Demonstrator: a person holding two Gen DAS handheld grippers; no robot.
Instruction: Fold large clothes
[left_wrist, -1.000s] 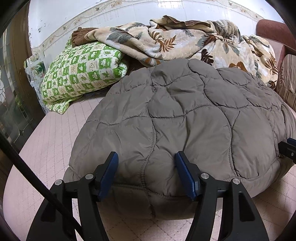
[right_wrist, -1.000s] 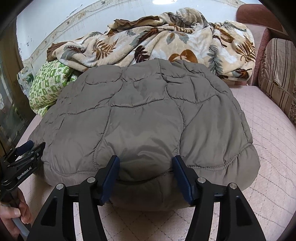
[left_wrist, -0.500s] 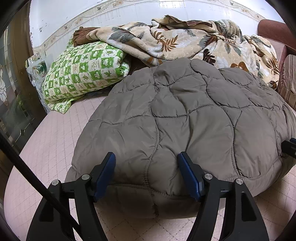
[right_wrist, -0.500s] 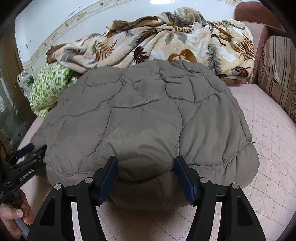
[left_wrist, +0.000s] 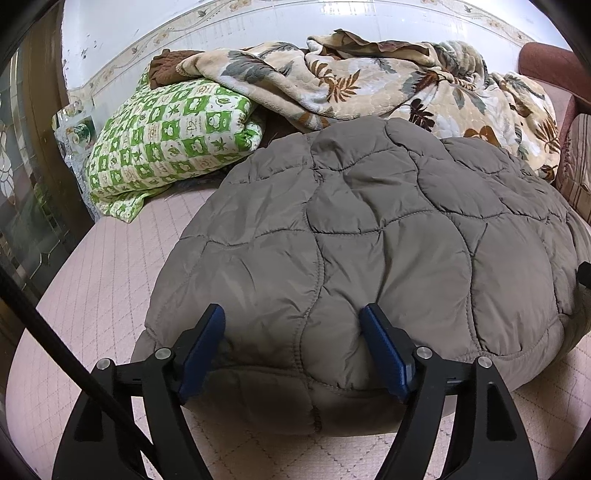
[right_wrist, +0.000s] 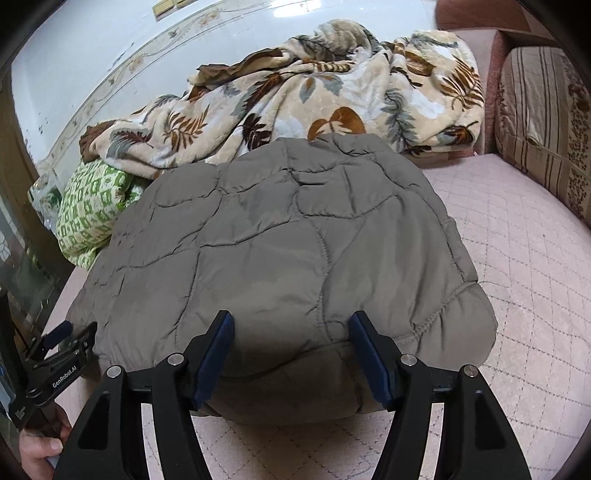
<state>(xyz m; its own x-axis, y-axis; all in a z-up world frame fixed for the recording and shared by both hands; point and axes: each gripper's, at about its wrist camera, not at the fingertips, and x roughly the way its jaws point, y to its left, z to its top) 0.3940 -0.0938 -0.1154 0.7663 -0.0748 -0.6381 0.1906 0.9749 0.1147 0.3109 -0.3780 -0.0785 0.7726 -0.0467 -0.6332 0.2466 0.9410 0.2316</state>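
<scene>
The quilted grey jacket (left_wrist: 369, 251) lies folded at the frame's centre on the pink bed (right_wrist: 517, 240), both the left gripper (left_wrist: 291, 354) and right gripper (right_wrist: 291, 354) spread apart at its near edge, probably to press it flat.

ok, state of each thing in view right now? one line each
grey quilted puffer jacket: folded into a puffy bundle, lying on the pink quilted bed cover
left gripper: open, fingers straddling the jacket's near edge
right gripper: open, same position
leaf-print fleece blanket: crumpled, unfolded
green checked quilt: folded
</scene>
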